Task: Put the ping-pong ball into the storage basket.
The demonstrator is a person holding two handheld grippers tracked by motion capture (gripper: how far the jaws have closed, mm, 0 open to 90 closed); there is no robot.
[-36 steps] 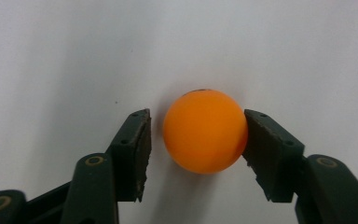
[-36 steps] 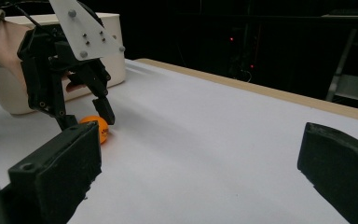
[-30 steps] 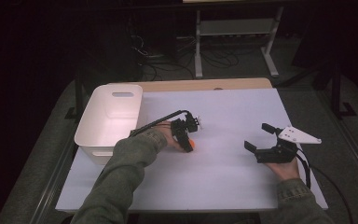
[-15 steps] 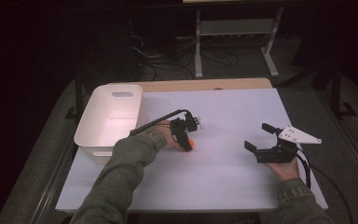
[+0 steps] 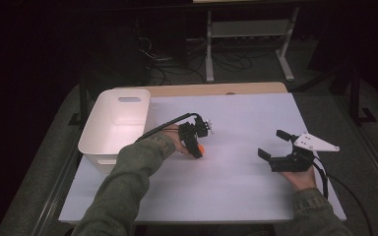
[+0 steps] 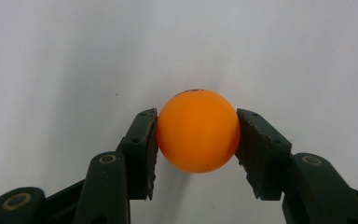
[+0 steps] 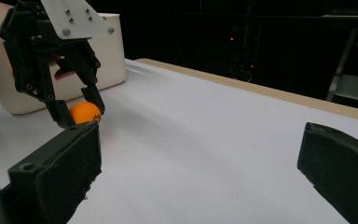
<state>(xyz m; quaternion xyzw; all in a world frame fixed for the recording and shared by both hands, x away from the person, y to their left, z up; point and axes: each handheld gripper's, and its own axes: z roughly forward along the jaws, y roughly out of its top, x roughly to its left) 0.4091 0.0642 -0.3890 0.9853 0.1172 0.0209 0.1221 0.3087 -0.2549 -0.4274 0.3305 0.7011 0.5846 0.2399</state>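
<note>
- High view: the left gripper points down at a small orange ball near the middle of the white table, with its jaws on either side of the ball. A white bin stands just to the left, open and unblocked, so it is probably where the ball is meant to go. The right gripper waits well apart on the right, with its jaws spread wide and nothing between them.
- Left gripper view: both pads touch the ball at its widest part. It looks like a centred pinch that should keep a smooth, round thing from slipping out.
- Right gripper view: its own jaws are far apart. Beyond them, the left gripper holds the ball against the table, in front of the bin.
</note>
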